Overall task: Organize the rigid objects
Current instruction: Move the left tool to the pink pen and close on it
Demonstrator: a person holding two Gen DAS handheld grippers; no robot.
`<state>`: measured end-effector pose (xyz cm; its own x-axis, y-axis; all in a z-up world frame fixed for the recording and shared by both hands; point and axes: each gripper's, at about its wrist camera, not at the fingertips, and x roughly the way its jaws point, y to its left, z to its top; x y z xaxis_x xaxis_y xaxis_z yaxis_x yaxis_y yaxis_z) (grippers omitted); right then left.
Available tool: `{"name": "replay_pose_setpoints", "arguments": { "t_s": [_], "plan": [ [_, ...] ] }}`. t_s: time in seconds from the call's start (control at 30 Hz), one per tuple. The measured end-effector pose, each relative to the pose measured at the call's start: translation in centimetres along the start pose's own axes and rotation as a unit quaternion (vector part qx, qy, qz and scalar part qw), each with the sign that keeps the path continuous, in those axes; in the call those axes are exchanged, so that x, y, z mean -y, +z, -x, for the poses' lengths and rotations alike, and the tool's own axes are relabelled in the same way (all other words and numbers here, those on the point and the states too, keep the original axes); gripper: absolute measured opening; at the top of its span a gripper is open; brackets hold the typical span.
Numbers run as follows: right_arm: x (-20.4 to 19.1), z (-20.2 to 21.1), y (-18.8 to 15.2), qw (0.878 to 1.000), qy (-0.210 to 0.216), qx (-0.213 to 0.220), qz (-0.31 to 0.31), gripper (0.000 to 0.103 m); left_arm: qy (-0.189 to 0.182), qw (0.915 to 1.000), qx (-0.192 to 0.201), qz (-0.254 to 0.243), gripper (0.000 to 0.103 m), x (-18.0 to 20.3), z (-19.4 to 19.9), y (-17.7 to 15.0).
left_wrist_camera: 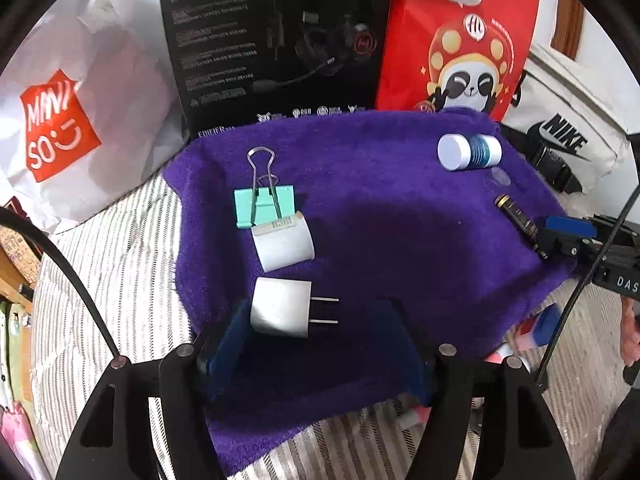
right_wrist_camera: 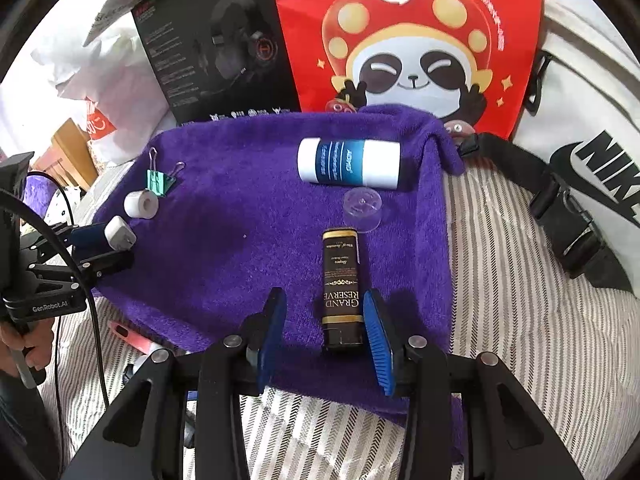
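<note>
A purple towel (left_wrist_camera: 380, 208) (right_wrist_camera: 248, 184) lies on a striped bed. On it are a white plug adapter (left_wrist_camera: 280, 312) (right_wrist_camera: 119, 233), a white tape roll (left_wrist_camera: 284, 242) (right_wrist_camera: 141, 204), a mint binder clip (left_wrist_camera: 264, 206) (right_wrist_camera: 160, 180), a white-and-blue bottle (left_wrist_camera: 470, 151) (right_wrist_camera: 349, 163), a clear suction cup (right_wrist_camera: 362, 210) and a dark brown "Grand Reserve" tube (left_wrist_camera: 518, 220) (right_wrist_camera: 342, 288). My left gripper (left_wrist_camera: 316, 336) is open, its left finger against the adapter. My right gripper (right_wrist_camera: 324, 316) is open around the tube's near end, its right finger beside the tube.
A black headset box (left_wrist_camera: 276, 36) (right_wrist_camera: 216, 48), a red panda bag (left_wrist_camera: 460, 36) (right_wrist_camera: 408, 36), a white Miniso bag (left_wrist_camera: 60, 120) and a white Nike bag (right_wrist_camera: 592, 152) stand around the towel's far side. Pink and white items (right_wrist_camera: 132, 336) lie on the bed near the towel's edge.
</note>
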<state>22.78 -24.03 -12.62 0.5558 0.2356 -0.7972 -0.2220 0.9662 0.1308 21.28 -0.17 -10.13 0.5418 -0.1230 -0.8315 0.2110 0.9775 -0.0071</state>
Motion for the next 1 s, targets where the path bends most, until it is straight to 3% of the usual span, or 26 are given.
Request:
{"name": "replay_pose_setpoints", "arguments": {
  "t_s": [0.17,0.37,0.53,0.77,0.9,0.93,1.0],
  "plan": [
    [-0.1,2.5,-0.6,1.000,0.005,0.025,-0.007,0.046,-0.024,0.9993,0.027,-0.011,0.067,0.6,3.6,-0.6],
    [-0.3,5.7,-2.6,0.999,0.004,0.039,-0.022,0.046,-0.077,0.9960,0.039,-0.024,0.067,1.6,6.3,-4.5],
    [-0.7,8.1,-5.6,0.998,0.005,0.044,-0.034,0.046,-0.057,0.9964,0.021,-0.060,0.067,2.9,4.7,-6.4],
    [-1.1,9.4,-8.9,0.999,0.006,0.035,-0.042,0.047,-0.069,0.9913,0.012,-0.112,0.066,4.3,2.5,-6.2],
    [-0.8,9.6,-10.4,0.998,0.009,0.030,-0.060,0.047,-0.074,0.9883,0.004,-0.133,0.053,5.0,1.6,-6.0],
    [-0.7,9.6,-10.7,0.997,0.011,0.029,-0.064,0.047,-0.078,0.9875,-0.001,-0.136,0.046,5.1,1.4,-6.1],
    [-0.8,9.7,-10.9,0.998,0.006,0.028,-0.063,0.047,-0.081,0.9867,-0.006,-0.141,0.043,5.4,1.1,-6.1]
  ]
}}
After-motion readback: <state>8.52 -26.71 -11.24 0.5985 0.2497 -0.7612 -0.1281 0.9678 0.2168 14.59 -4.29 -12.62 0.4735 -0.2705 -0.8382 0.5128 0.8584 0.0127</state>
